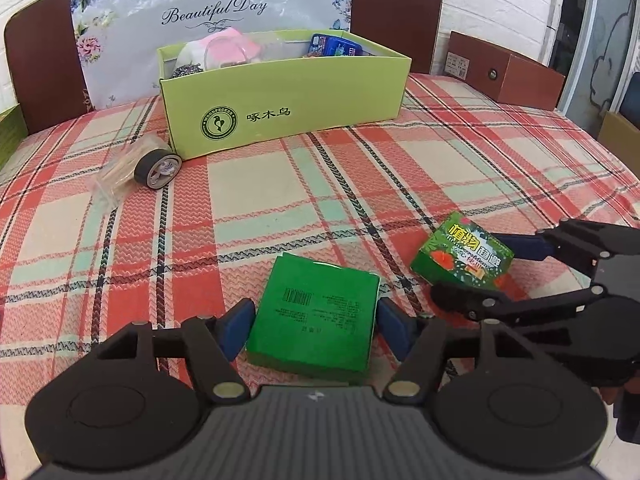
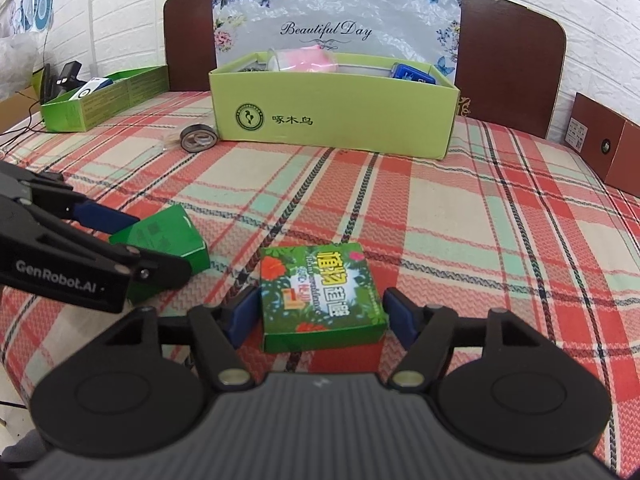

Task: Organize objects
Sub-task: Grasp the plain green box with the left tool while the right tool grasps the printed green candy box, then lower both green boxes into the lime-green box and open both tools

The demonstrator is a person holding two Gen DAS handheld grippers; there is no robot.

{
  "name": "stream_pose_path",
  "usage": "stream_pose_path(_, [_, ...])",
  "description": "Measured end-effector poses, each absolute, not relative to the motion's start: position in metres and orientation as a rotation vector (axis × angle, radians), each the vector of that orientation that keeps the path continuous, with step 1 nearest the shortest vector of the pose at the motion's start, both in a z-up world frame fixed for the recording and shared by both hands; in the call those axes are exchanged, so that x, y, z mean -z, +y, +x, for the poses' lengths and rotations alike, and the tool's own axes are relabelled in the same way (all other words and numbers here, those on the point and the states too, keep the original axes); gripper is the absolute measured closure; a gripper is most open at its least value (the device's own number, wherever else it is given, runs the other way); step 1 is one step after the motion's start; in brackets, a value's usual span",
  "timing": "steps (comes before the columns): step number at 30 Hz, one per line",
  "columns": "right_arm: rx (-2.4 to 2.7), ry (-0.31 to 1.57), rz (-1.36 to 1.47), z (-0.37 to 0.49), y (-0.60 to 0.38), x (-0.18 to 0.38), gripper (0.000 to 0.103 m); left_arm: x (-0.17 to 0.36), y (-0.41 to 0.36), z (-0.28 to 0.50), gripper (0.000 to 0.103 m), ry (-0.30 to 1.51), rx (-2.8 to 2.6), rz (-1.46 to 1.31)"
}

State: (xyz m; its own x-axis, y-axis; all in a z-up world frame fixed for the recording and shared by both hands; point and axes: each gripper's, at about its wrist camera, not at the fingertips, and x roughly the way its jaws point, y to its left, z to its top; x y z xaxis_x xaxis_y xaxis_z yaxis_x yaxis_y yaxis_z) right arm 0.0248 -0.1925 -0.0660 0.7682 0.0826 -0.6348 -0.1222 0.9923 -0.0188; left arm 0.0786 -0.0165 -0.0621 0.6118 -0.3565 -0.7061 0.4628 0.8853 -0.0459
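My left gripper (image 1: 314, 326) is shut on a plain green box (image 1: 314, 320) with a barcode face up, held just above the plaid tablecloth; it also shows in the right wrist view (image 2: 168, 236). My right gripper (image 2: 320, 312) stands around a flowered green box (image 2: 320, 292) that lies on the cloth, with small gaps between its pads and the box sides. That box also shows in the left wrist view (image 1: 464, 258). A lime-green open carton (image 1: 288, 100) at the back holds a pink item and a blue pack.
A roll of dark tape (image 1: 157, 168) and a clear plastic packet (image 1: 120, 168) lie left of the carton. A second green tray (image 2: 100, 96) stands at the far left. Brown boxes (image 1: 504, 68) sit at the right edge. A headboard backs the surface.
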Motion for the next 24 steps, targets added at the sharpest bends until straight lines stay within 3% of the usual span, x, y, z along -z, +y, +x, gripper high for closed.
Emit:
stream_pose_path(7, [-0.121,0.679,-0.06,0.027,-0.191,0.058,0.04,0.034,-0.014,0.079,0.035,0.723,0.521,0.071])
stream_pose_path(17, [-0.118,0.498,-0.086,0.054,-0.206,-0.006,0.04,-0.05,-0.024,0.111,0.034,0.535,0.574,-0.006])
stream_pose_path(24, [-0.07,0.392,-0.119,0.097,-0.219,-0.034,0.04,-0.084,-0.051,0.165,0.034,0.497,0.594,-0.044])
